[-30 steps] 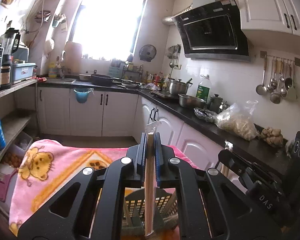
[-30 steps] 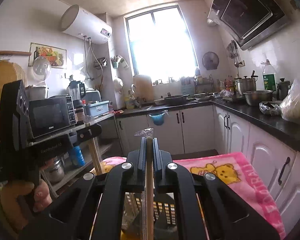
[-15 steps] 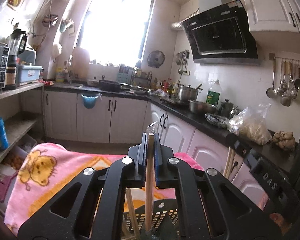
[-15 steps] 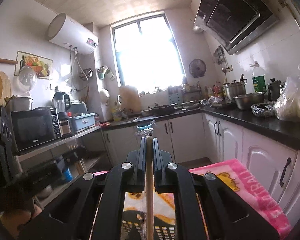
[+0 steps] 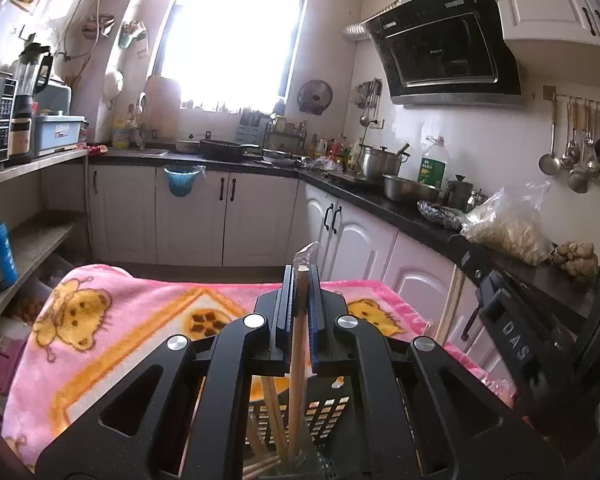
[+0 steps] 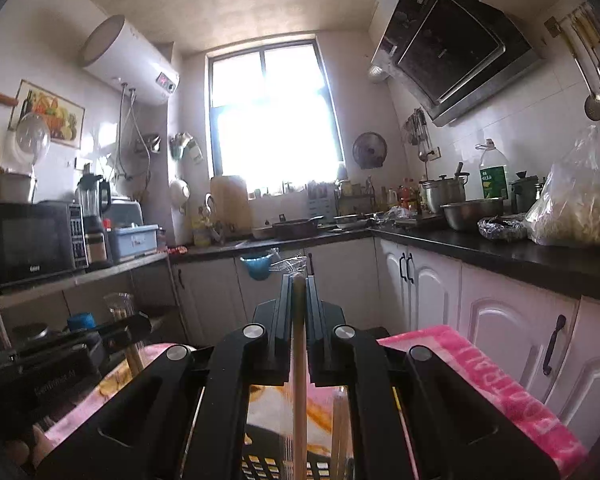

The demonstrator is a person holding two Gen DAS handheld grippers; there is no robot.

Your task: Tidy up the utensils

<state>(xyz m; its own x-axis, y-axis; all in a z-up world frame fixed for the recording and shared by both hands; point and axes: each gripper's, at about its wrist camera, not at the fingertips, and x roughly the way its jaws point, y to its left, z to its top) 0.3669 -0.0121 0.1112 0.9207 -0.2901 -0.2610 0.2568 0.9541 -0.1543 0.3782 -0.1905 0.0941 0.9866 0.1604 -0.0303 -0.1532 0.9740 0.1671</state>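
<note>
Each hand-held gripper, left (image 5: 299, 312) and right (image 6: 299, 320), clamps a wrapped pale wooden chopstick (image 5: 298, 360) upright above the black perforated plastic basket (image 5: 324, 412), so a tip could snag its rim or miss.

A home kitchen — range hood (image 5: 444, 40), cabinets (image 5: 192, 216), hanging ladles (image 5: 576, 140).

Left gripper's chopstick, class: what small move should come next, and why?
Probably lower it a little further, then open the fingers. The left gripper is shut on the wooden chopstick, whose lower end hangs upright over the black perforated basket, where other chopsticks stand.
</note>
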